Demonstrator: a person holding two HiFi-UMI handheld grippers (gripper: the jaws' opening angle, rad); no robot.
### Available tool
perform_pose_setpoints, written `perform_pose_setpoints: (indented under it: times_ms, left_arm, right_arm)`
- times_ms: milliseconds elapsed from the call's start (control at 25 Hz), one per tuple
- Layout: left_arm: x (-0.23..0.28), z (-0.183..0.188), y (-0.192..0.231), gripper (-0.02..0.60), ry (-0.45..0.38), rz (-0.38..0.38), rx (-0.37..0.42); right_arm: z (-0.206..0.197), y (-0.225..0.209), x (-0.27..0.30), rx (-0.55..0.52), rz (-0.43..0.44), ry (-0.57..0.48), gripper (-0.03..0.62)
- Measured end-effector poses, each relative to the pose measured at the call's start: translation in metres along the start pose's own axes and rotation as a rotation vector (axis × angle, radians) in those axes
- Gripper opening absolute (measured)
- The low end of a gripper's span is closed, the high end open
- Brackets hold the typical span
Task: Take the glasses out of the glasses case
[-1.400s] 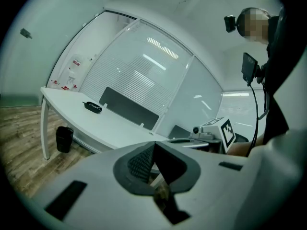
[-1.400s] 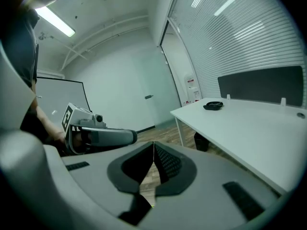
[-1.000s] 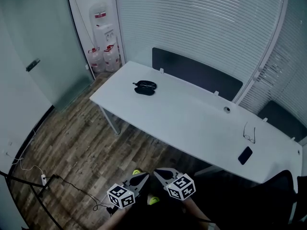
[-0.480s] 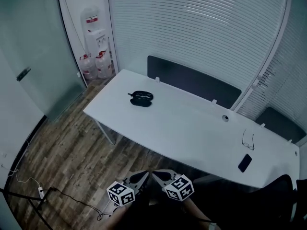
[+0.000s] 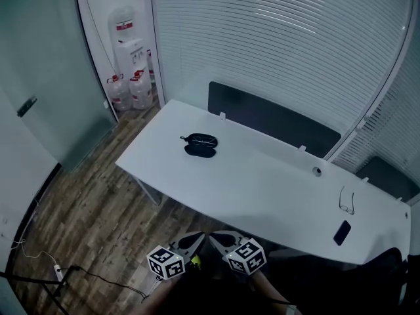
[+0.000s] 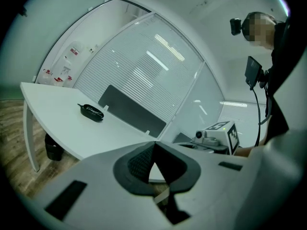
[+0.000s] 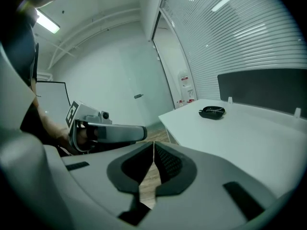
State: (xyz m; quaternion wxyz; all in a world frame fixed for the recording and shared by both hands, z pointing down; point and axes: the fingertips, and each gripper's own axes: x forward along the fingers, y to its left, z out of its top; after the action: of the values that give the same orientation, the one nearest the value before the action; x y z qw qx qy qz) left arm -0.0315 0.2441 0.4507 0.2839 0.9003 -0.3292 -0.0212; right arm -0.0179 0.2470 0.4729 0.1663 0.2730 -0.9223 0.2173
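A long white tabletop [image 5: 275,182] is seen in an office room with a wood-patterned floor [image 5: 85,215]. Behind it, a wall of pale slatted blinds [image 5: 275,38] is seen, and a dark partition panel [image 5: 272,118] is fixed along its far edge. A water dispenser [image 5: 130,48] is placed in the far left corner, with water bottles [image 5: 128,90] set at its foot.

The black glasses case [image 5: 200,144] is laid near the tabletop's left end and appears to be open; what lies inside it is too small to be made out. Near the right end, a thin-framed pair of glasses [image 5: 346,200] is laid, with a dark phone [image 5: 341,232] just beside it.

The left tongs [image 5: 190,243] and the right tongs [image 5: 220,239] are held side by side low in the head view, on the near side of the tabletop and well apart from the case. In each gripper view the tongs' tips are seen pressed together, with nothing pinched between them and nothing touched.
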Motion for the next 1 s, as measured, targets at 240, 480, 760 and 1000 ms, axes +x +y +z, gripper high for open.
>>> perform_pose_setpoints:
  times_ms: [240,480,760,1000]
  left_arm:
    - [0.005,0.018,0.03,0.009,0.022,-0.03,-0.005]
    - [0.014,0.033,0.048,0.009,0.02,-0.06,-0.026]
    - [0.015,0.037,0.064,0.009,0.033,-0.066,-0.049]
    - [0.024,0.053,0.086,0.009,0.018,-0.042,-0.071]
  right_arm:
    - [0.017,-0.016,0.026,0.035,-0.035,-0.012,0.02]
    - [0.029,-0.034,0.043,0.064,-0.071,-0.021,0.02]
    - [0.037,-0.046,0.058,0.073,-0.081,-0.01,0.02]
    - [0.049,-0.068,0.068,0.076,-0.087,-0.007,0.02]
